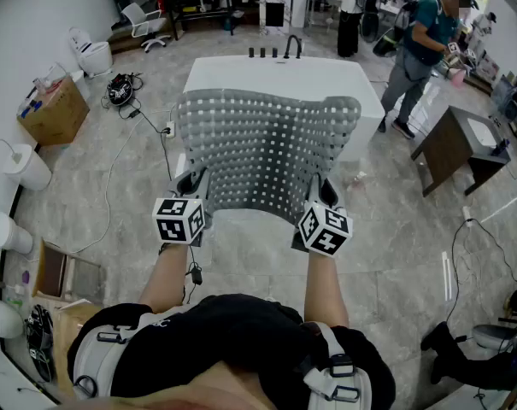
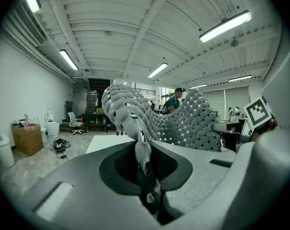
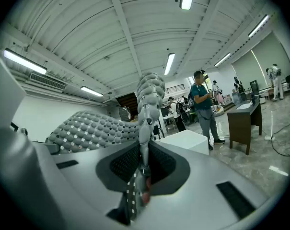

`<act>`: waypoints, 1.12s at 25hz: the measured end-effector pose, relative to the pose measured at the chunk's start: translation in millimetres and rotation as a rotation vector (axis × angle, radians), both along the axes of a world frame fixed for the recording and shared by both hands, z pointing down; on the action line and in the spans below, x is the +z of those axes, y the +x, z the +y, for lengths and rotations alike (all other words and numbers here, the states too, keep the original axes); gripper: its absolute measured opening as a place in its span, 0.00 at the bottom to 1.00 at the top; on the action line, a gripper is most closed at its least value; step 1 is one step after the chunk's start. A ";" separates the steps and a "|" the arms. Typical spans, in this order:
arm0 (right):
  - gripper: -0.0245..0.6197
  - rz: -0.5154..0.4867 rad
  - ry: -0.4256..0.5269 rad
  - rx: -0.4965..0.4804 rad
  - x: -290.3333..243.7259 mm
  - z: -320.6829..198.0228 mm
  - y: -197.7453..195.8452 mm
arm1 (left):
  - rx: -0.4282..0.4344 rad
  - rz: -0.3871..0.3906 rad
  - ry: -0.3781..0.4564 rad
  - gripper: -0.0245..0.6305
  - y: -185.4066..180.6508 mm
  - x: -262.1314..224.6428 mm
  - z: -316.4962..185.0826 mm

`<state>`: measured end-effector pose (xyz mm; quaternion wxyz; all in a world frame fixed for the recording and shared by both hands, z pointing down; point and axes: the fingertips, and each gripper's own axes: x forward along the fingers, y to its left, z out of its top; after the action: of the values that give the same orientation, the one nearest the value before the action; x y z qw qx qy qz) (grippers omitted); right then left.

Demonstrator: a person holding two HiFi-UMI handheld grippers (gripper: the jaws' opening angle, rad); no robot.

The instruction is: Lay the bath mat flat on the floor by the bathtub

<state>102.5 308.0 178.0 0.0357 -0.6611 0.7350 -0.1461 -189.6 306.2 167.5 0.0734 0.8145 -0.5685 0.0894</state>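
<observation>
Mat (image 1: pixel 267 156): grey, studded, pierced by a grid of small holes; held in the air, stretched between both grippers, not on the floor

Mat, lie: near edge lowest, at the grippers; the sheet rises away from the wearer and its far edge curls over; in the head view it covers the tub's near side

Left gripper (image 1: pixel 192 182): clenched on the mat's near left corner; in its own view (image 2: pixel 144 159) the jaws are pressed onto a folded edge of the mat (image 2: pixel 183 121), which bulges up just past them

Right gripper (image 1: pixel 320 190): clenched on the near right corner; in its own view (image 3: pixel 142 164) a thin fold stands upright between the jaws and the rest of the mat (image 3: pixel 87 126) sags to the left

Marker cubes: one on each gripper, facing the head camera

Tub (image 1: pixel 241 75): white, rectangular, dark taps at its far rim; stands mid-floor, beyond and under the raised mat; also seen past the jaws (image 2: pixel 104 143) (image 3: pixel 188 140)

Floor (image 1: pixel 395 229): pale marbled tile

Cable (image 1: pixel 113 169): trails over the floor left of the tub

Box (image 1: pixel 57 114): cardboard, at the floor's left edge by the wall

Toilet (image 1: pixel 91 54): white, far left corner

Table (image 1: pixel 450 148): dark, right of the tub, well apart from it

Person (image 1: pixel 420 49): standing by the tub's far right corner, teal top
</observation>
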 end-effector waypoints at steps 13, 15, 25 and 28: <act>0.11 -0.028 0.026 -0.012 5.5 13.6 17.3 | 0.004 0.009 -0.001 0.10 18.7 2.2 13.9; 0.11 -0.024 0.027 -0.015 3.6 12.5 19.3 | 0.003 0.012 -0.003 0.10 20.6 0.5 12.8; 0.11 -0.021 0.042 -0.042 5.5 9.3 52.2 | 0.010 0.006 0.010 0.10 62.2 0.9 9.6; 0.12 -0.017 0.052 -0.051 3.1 9.6 59.9 | 0.007 0.013 0.020 0.10 71.1 -0.3 12.9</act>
<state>162.4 317.6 181.1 0.0554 -0.6398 0.7548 -0.1337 -118.5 319.1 167.2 0.0687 0.8178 -0.5659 0.0789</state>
